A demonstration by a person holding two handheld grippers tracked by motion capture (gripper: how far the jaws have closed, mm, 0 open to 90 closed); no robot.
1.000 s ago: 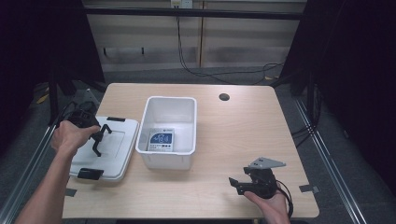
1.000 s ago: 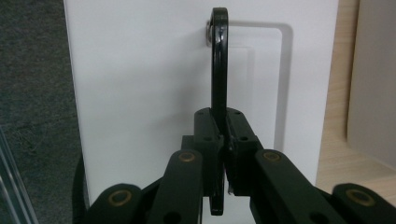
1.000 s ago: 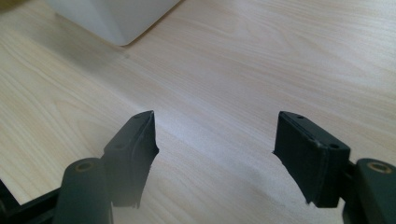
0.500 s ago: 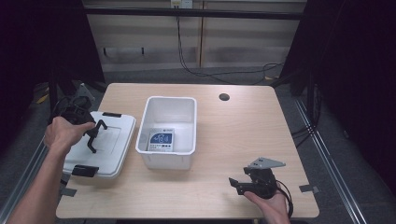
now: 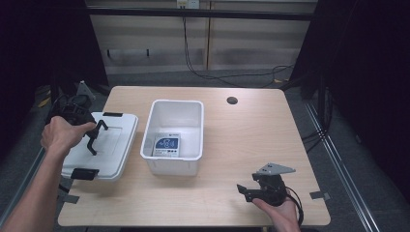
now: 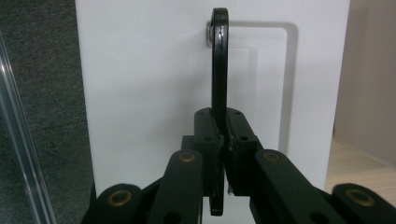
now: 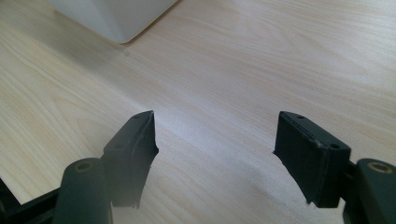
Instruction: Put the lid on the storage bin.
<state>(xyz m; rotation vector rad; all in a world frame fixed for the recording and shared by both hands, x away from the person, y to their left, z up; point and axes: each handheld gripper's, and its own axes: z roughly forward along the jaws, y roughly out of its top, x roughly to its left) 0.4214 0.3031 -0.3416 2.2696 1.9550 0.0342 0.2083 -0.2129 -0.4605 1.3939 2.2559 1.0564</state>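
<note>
While the left fingers [image 6: 219, 154] pinch the lid's black handle [image 6: 219, 70], the white lid [image 5: 113, 140] hangs ready to lift.
Handle stands upright between the pads for a central pull; right fingers [image 7: 217, 158] rest apart, empty, above the surface [image 7: 261, 60]; the bin [image 5: 193, 108] waits beyond them.

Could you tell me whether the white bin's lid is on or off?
Off: the lid lies beside the open white bin, its black handle clamped by the left gripper.

One lid [image 5: 104, 145], one bin [image 5: 175, 135], one box [image 5: 166, 145]
</note>
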